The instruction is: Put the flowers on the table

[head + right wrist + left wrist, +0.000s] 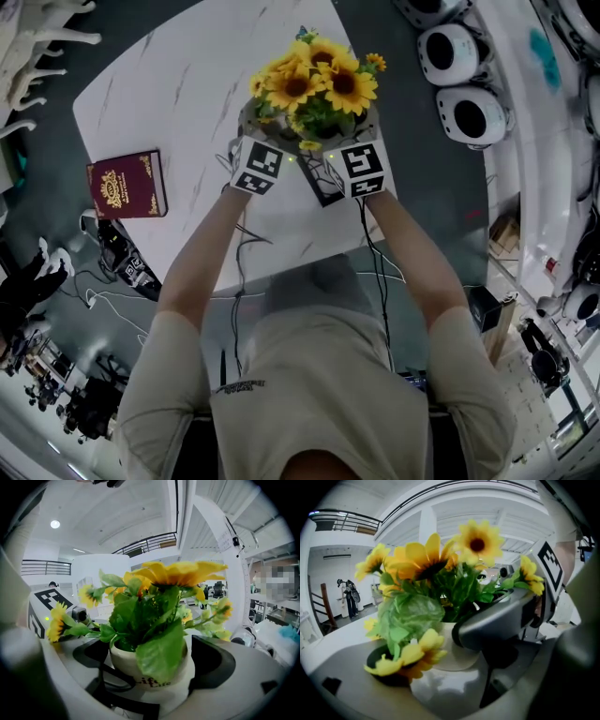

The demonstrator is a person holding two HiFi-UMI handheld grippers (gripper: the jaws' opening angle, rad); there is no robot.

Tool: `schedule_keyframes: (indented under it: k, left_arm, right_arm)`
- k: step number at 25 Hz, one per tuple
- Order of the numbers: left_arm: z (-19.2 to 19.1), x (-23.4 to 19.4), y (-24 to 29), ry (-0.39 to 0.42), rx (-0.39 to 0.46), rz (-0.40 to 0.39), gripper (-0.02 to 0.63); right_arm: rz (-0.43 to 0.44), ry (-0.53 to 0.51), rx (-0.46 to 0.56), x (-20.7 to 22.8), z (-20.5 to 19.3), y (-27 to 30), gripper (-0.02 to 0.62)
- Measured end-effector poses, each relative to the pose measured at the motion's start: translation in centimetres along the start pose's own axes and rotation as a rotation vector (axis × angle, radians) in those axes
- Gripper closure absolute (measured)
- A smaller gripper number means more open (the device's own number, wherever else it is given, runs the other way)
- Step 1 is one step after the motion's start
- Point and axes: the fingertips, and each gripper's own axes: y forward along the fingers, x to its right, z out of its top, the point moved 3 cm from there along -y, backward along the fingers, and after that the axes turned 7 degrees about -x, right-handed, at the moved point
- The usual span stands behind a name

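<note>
Cream pot (161,686) of yellow flowers (317,86), dark lettering on its front, sits between the jaws of the right gripper (153,658). The dark pads press on the pot wall at either side, so this claw is clamped on it. The left gripper (445,660) comes in at an angle and has the same pot between its jaws. One pad is against the pot wall and the other is partly behind a drooping bloom; read as closed on the pot. From the head view the flowers are over the far part of the white marbled table (178,94), near its right edge, with both marker cubes close together just in front of them. Cannot tell whether the pot base rests on the tabletop. A dark red book (127,185) lies near the table's left edge, well apart from the flowers.
</note>
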Motion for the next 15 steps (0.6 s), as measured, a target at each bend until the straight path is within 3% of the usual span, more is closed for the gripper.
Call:
schedule_keyframes:
  k: [11,15]
  left_arm:
    - [0.7,-0.7,-2.8,-0.021,0.016,0.066,0.150]
    - [1.2,-1.1,-5.3,-0.080,0.041,0.102,0.150]
  right_arm:
    - [-0.034,-0.006,-0.016,0.0,0.3,-3.4,0.061]
    - [-0.062,0.006,-0.002,0.1,1.4,-5.4,0.061]
